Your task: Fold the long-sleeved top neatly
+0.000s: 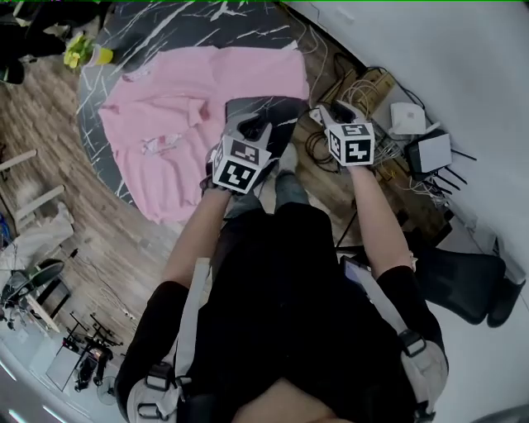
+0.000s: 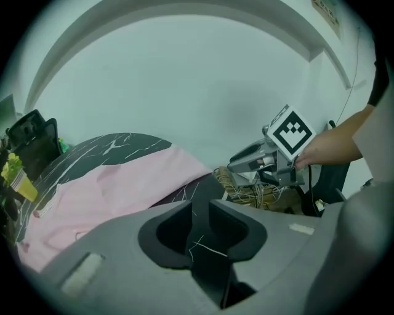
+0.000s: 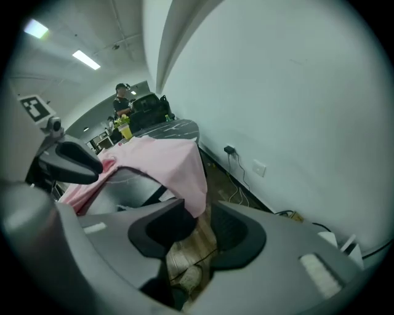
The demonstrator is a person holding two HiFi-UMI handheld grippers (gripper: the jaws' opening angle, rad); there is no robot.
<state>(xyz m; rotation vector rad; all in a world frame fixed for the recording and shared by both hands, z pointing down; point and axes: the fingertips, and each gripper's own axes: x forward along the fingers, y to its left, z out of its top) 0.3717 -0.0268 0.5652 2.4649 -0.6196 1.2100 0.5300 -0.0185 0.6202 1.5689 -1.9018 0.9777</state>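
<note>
L gripper [image 2: 201,209], R gripper [image 3: 198,215]: part-open, empty.

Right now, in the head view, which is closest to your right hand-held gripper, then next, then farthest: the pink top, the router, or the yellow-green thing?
1. pink top: its corner hangs just left of the right hand-held gripper.
2. router: on the floor, farther off to the right.
3. yellow-green thing: far away at the top left, by the table's edge.

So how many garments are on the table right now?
1: the pink top, spread across the dark table, its near edge hanging off. The left tongs hide a patch of table, so something small could be hidden there.
</note>
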